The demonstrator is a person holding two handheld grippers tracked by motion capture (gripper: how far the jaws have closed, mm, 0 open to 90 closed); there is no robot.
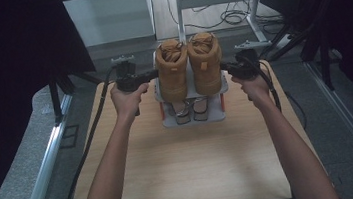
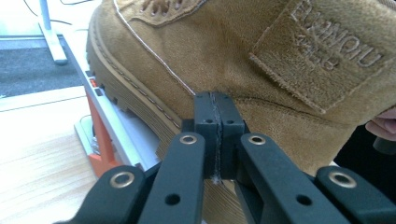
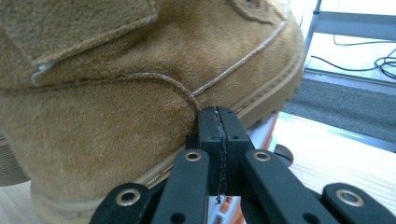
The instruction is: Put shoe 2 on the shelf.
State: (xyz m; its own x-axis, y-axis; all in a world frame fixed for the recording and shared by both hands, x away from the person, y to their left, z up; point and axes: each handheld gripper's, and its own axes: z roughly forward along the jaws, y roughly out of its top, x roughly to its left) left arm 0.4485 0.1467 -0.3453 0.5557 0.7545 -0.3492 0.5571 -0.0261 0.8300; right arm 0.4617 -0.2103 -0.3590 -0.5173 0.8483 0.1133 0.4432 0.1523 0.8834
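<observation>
Pressing in from both sides, the person brings the left tool against the outer flank of the left boot and the right tool against the outer flank of the right boot, each tool clenched with its jaws fully together and nothing between them. The two tan boots stand side by side, touching, on the top tier of a small grey shoe rack at the far middle of the wooden tabletop; a pair of sandals lies on the tier beneath. In the left gripper view the closed tip sits just above the boot's ridged sole, and the right gripper view shows the same on the other boot. The step in hand looks like squeezing the pair between the two closed tips, either to lift it off the rack or to square it up. The next move probably calls for even inward pressure from both sides and a level lift, since the suede may slip and either boot could tip.
</observation>
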